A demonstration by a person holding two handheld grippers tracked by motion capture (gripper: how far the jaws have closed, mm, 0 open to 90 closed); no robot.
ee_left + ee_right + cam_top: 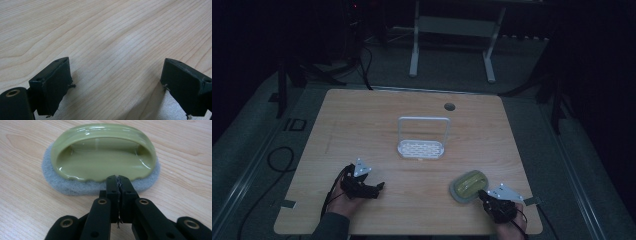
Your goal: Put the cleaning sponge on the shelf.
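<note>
wooden table [362, 120], dim room. green scrubber [469, 186] with a grey pad underneath sits at about 5 o'clock on the tabletop, near the front edge. right gripper [482, 194] is just at the scrubber's 5 o'clock side; in the right gripper view its jaws are pressed together with nothing between them, tips right at the grey pad's near edge [117, 178]. left gripper [379, 187] is at about 7 o'clock on the table, well apart from the scrubber, jaws spread wide over bare wood [115, 82]. white rack [422, 142] stands at the table's centre, 11 o'clock from the scrubber.
</note>
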